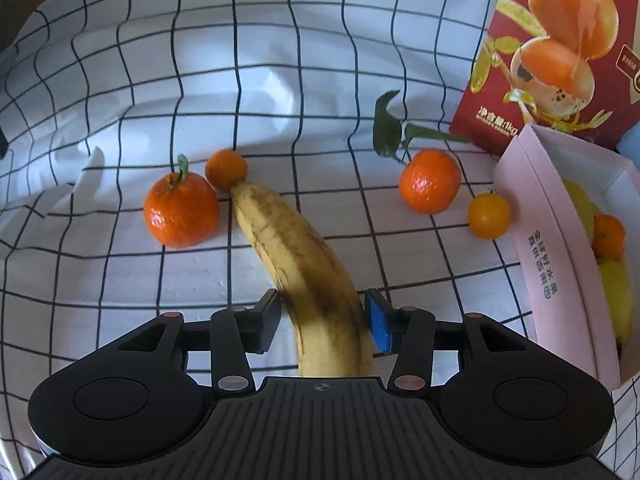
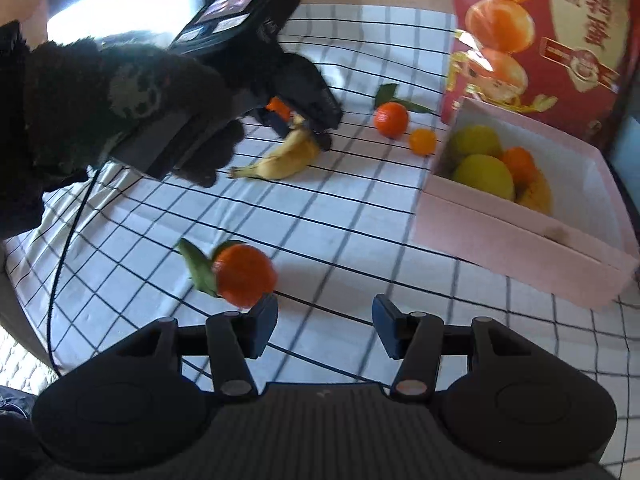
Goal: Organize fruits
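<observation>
The left gripper (image 1: 325,322) straddles the lower part of a spotted banana (image 1: 304,272); its fingers stand partly open, the left pad touching the peel, the right pad just beside it, so a firm hold cannot be confirmed. The banana lies on the checked tablecloth (image 1: 120,320), its far tip touching a small orange (image 1: 226,169). Beside that tip sits a stemmed tangerine (image 1: 181,210). To the right lie a leafy tangerine (image 1: 430,181) and a small yellow-orange fruit (image 1: 489,216), near the pink box (image 1: 548,264), which already holds yellow fruit and one orange. A red printed carton (image 1: 560,40) stands behind the box.

The right gripper (image 2: 325,326) is wide open and holds nothing. A tangerine with leaves (image 2: 245,274) lies just ahead of its left finger, blurred. Farther off in the right wrist view, a gloved hand (image 2: 120,100) holds the other gripper over the banana.
</observation>
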Available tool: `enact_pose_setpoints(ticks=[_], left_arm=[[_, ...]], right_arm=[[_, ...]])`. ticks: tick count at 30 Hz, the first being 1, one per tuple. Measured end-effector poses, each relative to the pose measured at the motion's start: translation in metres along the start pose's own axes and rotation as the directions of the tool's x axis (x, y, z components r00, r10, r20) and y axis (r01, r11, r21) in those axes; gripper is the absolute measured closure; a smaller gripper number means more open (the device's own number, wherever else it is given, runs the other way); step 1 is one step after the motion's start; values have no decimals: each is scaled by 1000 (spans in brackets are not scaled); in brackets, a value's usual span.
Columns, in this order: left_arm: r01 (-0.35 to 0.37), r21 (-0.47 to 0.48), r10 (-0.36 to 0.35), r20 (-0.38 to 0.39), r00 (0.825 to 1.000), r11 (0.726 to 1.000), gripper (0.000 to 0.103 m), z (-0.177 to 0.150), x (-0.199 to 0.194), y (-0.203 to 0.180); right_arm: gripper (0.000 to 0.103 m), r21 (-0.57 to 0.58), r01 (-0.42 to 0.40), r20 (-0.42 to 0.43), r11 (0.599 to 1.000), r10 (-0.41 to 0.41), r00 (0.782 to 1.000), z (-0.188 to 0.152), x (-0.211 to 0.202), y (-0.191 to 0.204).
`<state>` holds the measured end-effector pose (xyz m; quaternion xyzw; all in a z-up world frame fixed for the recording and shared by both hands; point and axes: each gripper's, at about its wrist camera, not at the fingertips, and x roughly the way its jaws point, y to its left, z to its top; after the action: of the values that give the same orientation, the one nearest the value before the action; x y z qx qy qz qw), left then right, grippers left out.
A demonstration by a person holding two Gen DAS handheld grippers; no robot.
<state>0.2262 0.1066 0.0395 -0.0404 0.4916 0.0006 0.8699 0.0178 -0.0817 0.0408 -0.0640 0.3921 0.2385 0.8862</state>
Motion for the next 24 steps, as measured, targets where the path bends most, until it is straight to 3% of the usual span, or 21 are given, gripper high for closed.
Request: enact_pose_setpoints(ticks=[3,10,12,14,16,18,21,24], left_arm=[[23,-47,-24,-12,1000,999,56,-2,-6,1],[191,-104,-195,-27,980,976,57,-20,-21,8],[235,-116,-234,24,972,965,57,-24,-35,19],[262,-78,-251,129,959,962,57,-29,-56,30],[237,-32,-224,225,948,971,57,-31,-72,42],[153,-16,-144,265,953,988,57,-26,-74,55],[34,-18,-27,295,955,999,57,-13,-65,70],[15,-26,-7,279,960,1000,57,4,-50,83]], right_arm=[[50,30,16,-4,999,-16,1000,-3,0,-9],[50,20,14,5,1000,-14,1000,7,6,-11],[50,-2,11,13,1000,-11,1000,14,9,-8],[50,-19,6,18,1000,-5,1000,20,14,-4],[50,-28,-7,16,1000,7,1000,24,19,-1],[50,-43,-17,14,999,18,1000,29,26,2],[50,-64,-18,18,998,19,1000,38,34,7],[50,-72,-21,27,997,23,999,48,39,12]])
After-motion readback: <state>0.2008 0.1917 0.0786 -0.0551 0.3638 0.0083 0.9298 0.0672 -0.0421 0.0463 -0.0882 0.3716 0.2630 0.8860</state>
